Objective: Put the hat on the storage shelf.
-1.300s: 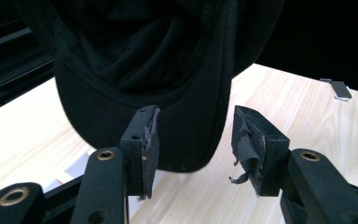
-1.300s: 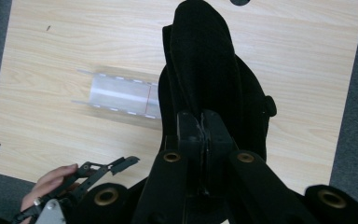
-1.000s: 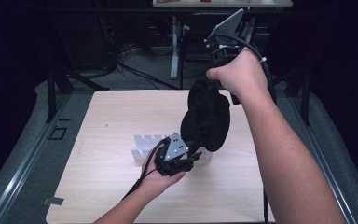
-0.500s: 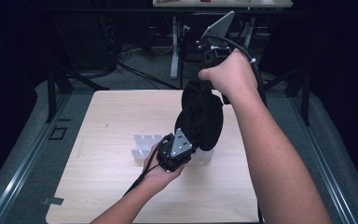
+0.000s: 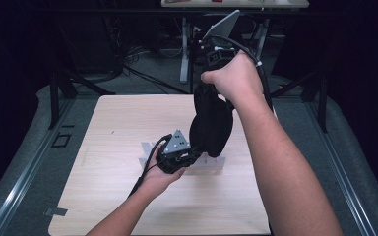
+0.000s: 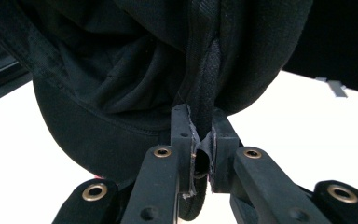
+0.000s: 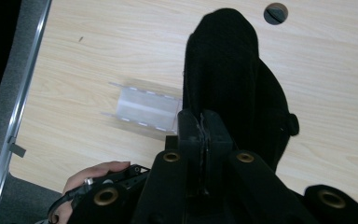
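A black cap point(image 5: 210, 123) hangs above the wooden worktop point(image 5: 128, 118), stretched between two grippers. The right gripper point(image 5: 211, 86) pinches its top edge; the left gripper point(image 5: 189, 156) pinches its lower strap, jaws closed. It looks soft, light and floppy; seams give the firmest hold.

No readable text, label, brand, number or sign appears in any of the views. The black cap point(image 5: 210, 123) carries no legible marking on its cloth, and the pale wooden table point(image 5: 118, 128) and the clear plastic holder point(image 7: 142, 110) are unlettered too.
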### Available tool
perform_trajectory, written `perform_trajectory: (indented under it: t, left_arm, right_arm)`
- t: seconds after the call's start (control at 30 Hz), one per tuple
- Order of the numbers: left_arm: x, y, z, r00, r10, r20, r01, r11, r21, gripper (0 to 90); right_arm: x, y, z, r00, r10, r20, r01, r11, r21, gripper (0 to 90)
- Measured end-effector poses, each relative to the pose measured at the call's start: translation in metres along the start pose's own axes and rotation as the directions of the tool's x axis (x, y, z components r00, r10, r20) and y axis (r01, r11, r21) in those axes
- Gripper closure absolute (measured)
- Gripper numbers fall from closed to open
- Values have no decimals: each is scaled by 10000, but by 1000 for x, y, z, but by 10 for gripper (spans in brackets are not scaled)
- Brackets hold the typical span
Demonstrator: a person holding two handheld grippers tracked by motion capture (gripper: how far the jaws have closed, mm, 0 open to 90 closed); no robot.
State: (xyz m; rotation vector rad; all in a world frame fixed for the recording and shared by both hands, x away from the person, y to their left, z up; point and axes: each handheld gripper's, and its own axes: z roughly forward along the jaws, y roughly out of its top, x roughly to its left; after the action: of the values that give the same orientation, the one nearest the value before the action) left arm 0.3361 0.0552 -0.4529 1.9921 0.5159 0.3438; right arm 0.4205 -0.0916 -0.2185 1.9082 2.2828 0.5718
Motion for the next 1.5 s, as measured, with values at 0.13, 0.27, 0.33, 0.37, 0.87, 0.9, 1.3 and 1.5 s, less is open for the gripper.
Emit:
perform_trajectory:
  t: [0.13, 0.27, 0.33, 0.37, 0.87, 0.9, 1.3, 1.5]
  left_arm:
    - [8, -2, -1, 9985, -303, 445, 311, 9994, -177, 840]
    - [14, -4, 0, 9962, -461, 743, 485, 9984, -304, 841]
    - [17, -6, 1, 9936, -660, 922, 699, 9968, -400, 840]
    - [19, -7, 1, 9928, -700, 971, 746, 9962, -445, 840]
    - [27, -17, -8, 9877, -1080, 1127, 1153, 9915, -606, 841]
    - [27, -19, -7, 9858, -1162, 1215, 1243, 9903, -620, 841]
    - [25, -32, -12, 9824, -1634, 902, 1716, 9809, -918, 841]
    - [18, -36, -14, 9866, -1587, 367, 1610, 9844, -713, 845]
  right_arm:
    - [3, 1, 1, 9998, -118, -156, 115, 9997, -215, 881]
    - [4, 2, 3, 9997, -143, -190, 137, 9994, -313, 881]
    - [4, 3, 4, 9994, -194, -282, 185, 9993, -313, 881]
    - [4, 3, 5, 9993, -177, -332, 164, 9992, -371, 881]
    - [14, 6, 12, 9979, -316, -561, 299, 9991, -301, 879]
    - [14, 5, 13, 9979, -359, -535, 341, 9989, -330, 879]
    - [27, 5, 21, 9951, -717, -685, 694, 9970, -349, 877]
    - [39, 4, 25, 9920, -1001, -771, 983, 9948, -273, 876]
